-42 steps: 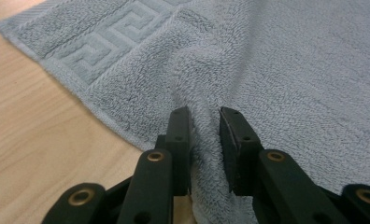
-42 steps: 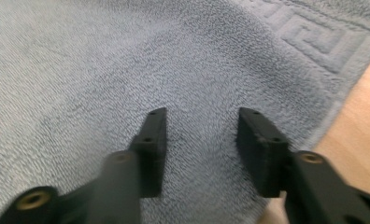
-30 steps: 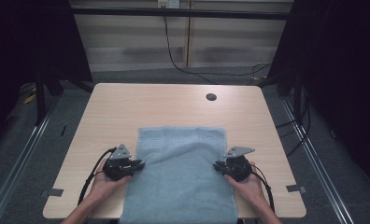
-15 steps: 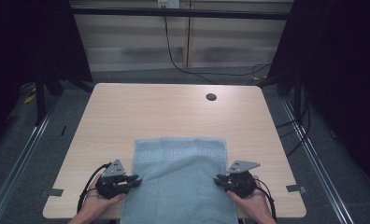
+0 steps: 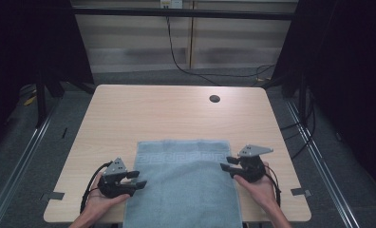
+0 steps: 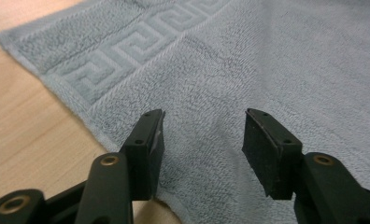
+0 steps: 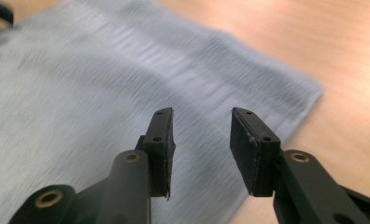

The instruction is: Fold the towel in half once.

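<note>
A light blue towel (image 5: 183,183) with a key-pattern band lies flat on the wooden table (image 5: 176,114), its near end hanging over the front edge. My left gripper (image 5: 137,179) sits at the towel's left edge. Its jaws have just been opening and stand open (image 6: 202,140) over the towel (image 6: 276,60), gripping nothing. My right gripper (image 5: 226,164) hovers at the towel's right edge. Its jaws have also just been opening and are open (image 7: 202,140) above the towel (image 7: 80,84), with nothing between the pads.
A dark round grommet (image 5: 214,99) sits near the table's far right. Bare wood stretches beyond the towel. Black cables (image 5: 181,61) run across the floor behind the table, and dark frame posts stand at both sides.
The towel slid toward the front edge with both grippers on its side edges. Both sets of jaws have since opened and let go, and the right gripper has lifted a little.
</note>
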